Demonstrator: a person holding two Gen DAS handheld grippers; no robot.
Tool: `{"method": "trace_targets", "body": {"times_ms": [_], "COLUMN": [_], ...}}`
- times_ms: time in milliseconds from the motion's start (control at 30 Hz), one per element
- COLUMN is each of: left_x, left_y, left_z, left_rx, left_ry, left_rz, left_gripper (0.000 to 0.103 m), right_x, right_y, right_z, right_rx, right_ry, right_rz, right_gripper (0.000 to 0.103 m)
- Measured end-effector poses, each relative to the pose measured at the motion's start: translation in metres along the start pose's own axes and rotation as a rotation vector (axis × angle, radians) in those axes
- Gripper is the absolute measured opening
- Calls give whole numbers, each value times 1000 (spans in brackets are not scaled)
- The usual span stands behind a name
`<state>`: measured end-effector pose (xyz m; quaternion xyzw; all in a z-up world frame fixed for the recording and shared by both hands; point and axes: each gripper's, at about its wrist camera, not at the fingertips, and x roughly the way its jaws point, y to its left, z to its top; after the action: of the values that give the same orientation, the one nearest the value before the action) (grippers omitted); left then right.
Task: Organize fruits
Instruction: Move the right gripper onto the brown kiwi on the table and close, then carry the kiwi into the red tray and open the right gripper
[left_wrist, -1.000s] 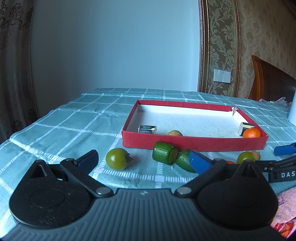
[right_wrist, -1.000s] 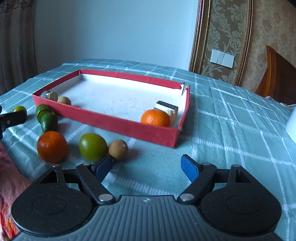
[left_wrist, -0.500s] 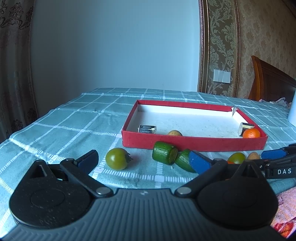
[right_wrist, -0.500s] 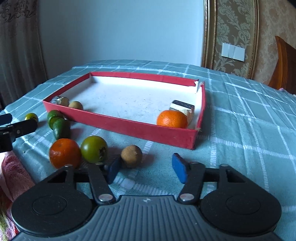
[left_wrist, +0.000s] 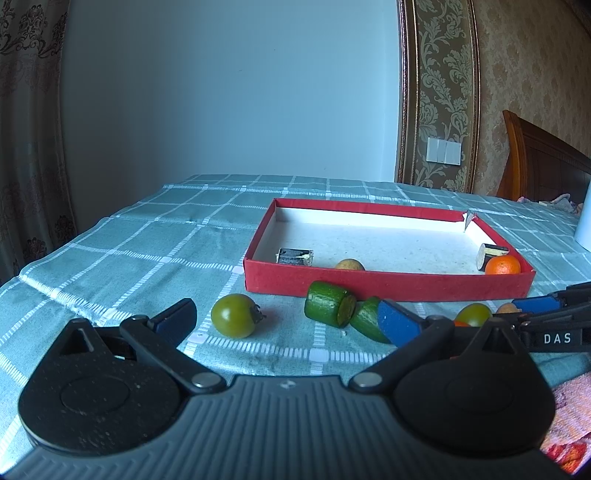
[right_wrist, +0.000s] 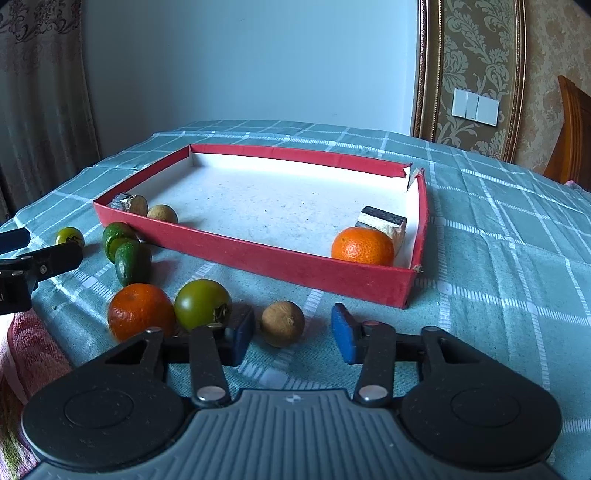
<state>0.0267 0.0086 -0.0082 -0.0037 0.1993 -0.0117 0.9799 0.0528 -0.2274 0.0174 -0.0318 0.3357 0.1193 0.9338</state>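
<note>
Right wrist view: our right tool (right_wrist: 293, 338) has just been narrowing, its blue pads flanking the small brown round fruit (right_wrist: 282, 323) on the worktop, not yet pressing. Centre it, pinch gently, lift into the red cardboard tray (right_wrist: 280, 258). Left tool (left_wrist: 286, 320) spread, empty.

A shallow red cardboard tray (right_wrist: 280, 258) lies on the checked-cloth worktop (right_wrist: 498, 258). In its near right corner sits an orange mandarin (right_wrist: 362, 245), with a dark-topped cut block (right_wrist: 382, 221) just behind it. A small round brown fruit (right_wrist: 282, 323) lies before the tray, left of it a round green fruit (right_wrist: 201, 302), then a second orange mandarin (right_wrist: 140, 310).
</note>
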Motion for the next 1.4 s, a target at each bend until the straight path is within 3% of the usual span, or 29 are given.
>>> {"method": "trace_targets", "body": {"times_ms": [300, 533, 1233, 1400], "left_x": [0, 0, -1, 0], "left_y": [-1, 0, 4, 4], "left_z": [1, 1, 1, 1], "left_rx": [-2, -7, -21, -22], "left_ry": [-3, -6, -6, 0], "left_rz": [0, -3, -25, -30], "left_gripper": [103, 103, 103, 103], "right_x": [0, -2, -4, -12], "right_y": [2, 8, 5, 2], "right_z": [-1, -2, -2, 14], "right_rx": [0, -11, 27, 46], "right_ry": [-7, -15, -20, -63], "right_rz": [-7, 2, 7, 15], "right_gripper": [42, 27, 24, 24]}}
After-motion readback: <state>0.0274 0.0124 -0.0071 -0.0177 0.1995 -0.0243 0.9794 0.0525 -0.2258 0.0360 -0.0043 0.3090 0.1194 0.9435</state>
